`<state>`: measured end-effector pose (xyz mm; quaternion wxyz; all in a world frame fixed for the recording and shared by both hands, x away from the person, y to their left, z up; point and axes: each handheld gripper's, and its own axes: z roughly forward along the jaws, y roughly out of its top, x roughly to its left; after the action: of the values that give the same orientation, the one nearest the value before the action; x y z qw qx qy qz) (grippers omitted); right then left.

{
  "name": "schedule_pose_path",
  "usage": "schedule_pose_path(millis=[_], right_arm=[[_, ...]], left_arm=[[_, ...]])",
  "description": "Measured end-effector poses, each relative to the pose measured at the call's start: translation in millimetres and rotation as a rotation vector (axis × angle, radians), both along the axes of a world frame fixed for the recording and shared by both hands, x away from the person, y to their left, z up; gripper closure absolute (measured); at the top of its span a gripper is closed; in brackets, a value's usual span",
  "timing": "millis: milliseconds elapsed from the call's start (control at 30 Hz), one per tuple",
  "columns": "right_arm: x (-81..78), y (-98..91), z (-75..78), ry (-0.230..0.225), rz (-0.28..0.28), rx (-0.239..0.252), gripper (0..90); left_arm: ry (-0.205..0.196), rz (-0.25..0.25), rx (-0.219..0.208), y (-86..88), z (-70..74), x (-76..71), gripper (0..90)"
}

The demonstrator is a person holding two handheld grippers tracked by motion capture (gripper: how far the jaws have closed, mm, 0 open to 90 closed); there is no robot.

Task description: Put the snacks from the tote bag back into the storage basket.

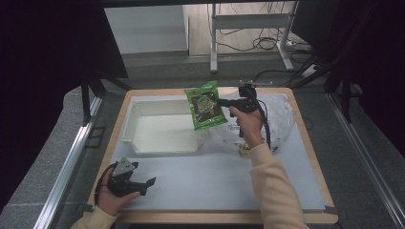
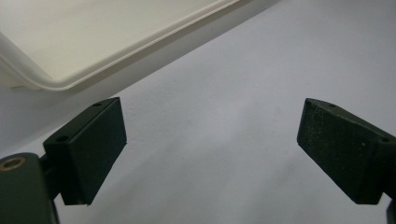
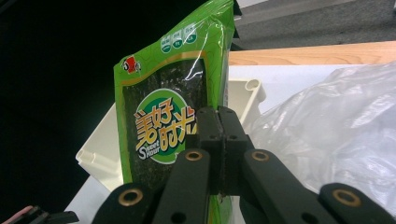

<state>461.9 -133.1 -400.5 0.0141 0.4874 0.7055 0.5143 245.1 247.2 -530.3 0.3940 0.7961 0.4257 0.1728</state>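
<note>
The big counter [image 1: 200, 181] with its pale grey top and wooden edge carried everything. On its far left part sat a wide white plastic tub [image 1: 143, 143] with low walls, and as far as the high view showed, nothing lay inside it yet. To the right of the tub lay a crinkly clear plastic bag [image 1: 282, 114], with some small thing near its front edge, too small to tell what it was.

The green shiny snack packet [image 1: 205, 106] was up in the air, over the right far corner of the tub and just beside the clear bag. It hung tilted, not flat. The right gripper [image 1: 222, 102] held it by one edge, and in the right gripper view its black fingers [image 3: 210, 126] were pressed tight together on the packet [image 3: 159, 130], with the tub's corner just behind it.

The left gripper [image 1: 149, 183] rested low at the near left of the counter, well apart from the packet. Its fingers [image 2: 88, 149] stood wide with nothing between them, and the tub's rim [image 2: 93, 74] showed just ahead of them.

So the picking up looked done, and the carrying looked nearly done. What seemed left was to bring the packet a bit more over the tub, lower it in, and let go. The left gripper seemed to have no job yet
</note>
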Motion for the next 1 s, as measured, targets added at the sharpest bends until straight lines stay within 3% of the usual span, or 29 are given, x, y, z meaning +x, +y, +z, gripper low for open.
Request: schedule_pose_path(millis=[1000], right_arm=[[2.1, 41.4, -4.3, -0.002, 0.043, 0.003, 89.8]], left_arm=[[0.002, 0.001, -0.008, 1.1, 0.4, 0.0, 8.3]])
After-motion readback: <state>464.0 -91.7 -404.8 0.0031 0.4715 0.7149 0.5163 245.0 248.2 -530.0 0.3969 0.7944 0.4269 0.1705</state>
